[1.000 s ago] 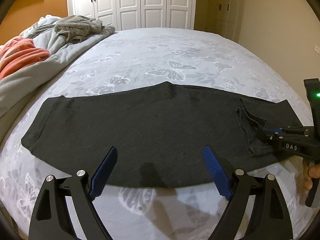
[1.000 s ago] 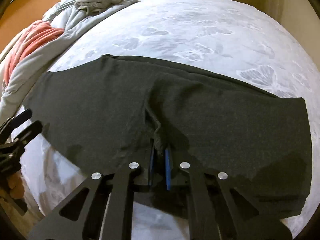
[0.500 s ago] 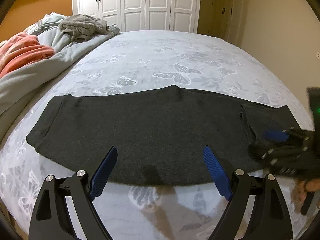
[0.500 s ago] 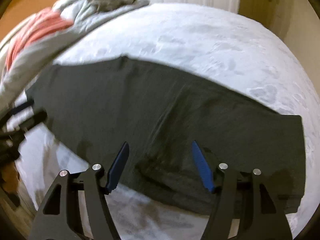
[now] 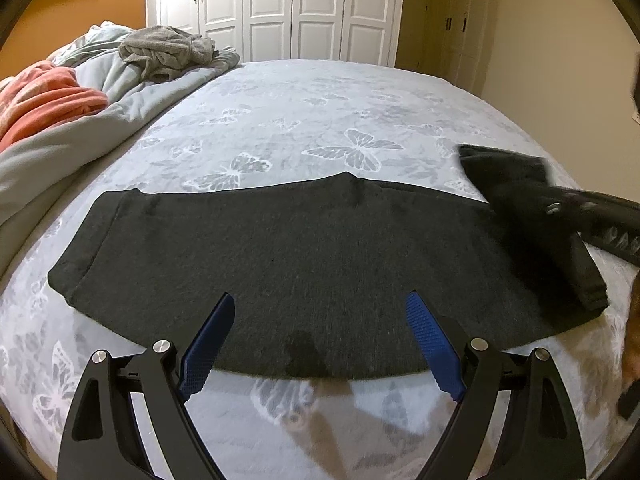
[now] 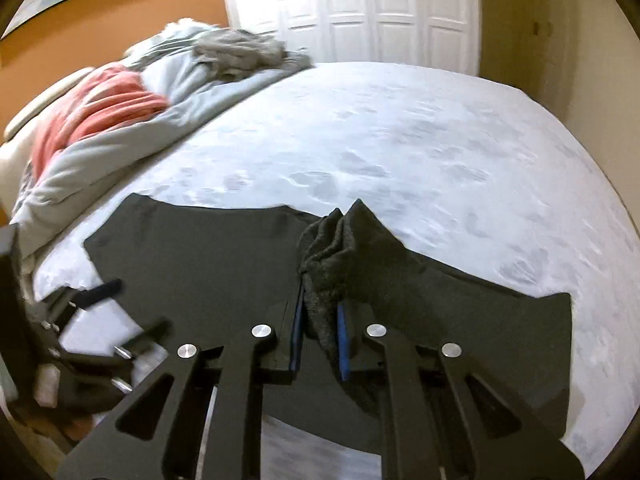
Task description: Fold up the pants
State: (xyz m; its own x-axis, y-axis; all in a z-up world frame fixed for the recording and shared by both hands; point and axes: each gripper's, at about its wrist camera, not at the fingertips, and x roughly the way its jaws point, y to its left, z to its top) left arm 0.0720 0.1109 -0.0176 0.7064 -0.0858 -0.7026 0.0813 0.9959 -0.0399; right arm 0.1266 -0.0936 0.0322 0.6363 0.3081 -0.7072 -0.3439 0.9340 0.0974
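Dark grey pants [image 5: 288,264] lie flat across the near part of the bed, folded lengthwise. My left gripper [image 5: 320,344] is open and empty, its blue pads over the pants' near edge. My right gripper [image 6: 320,320] is shut on a bunched end of the pants [image 6: 352,248] and holds it lifted off the bed. In the left wrist view the right gripper [image 5: 576,216] shows at the right, blurred, with the raised pants end [image 5: 504,176] above the flat part. The left gripper [image 6: 92,320] shows at the left of the right wrist view.
The bed has a pale butterfly-print sheet [image 5: 320,120]. A grey duvet [image 5: 80,132], a coral blanket [image 5: 44,100] and a grey garment [image 5: 168,52] are heaped at the far left. White wardrobe doors [image 5: 280,8] stand behind the bed.
The right gripper opened half a second ago, then shut again on the pants end and lifted it up and toward the middle. The left gripper stayed open and drew back slightly.
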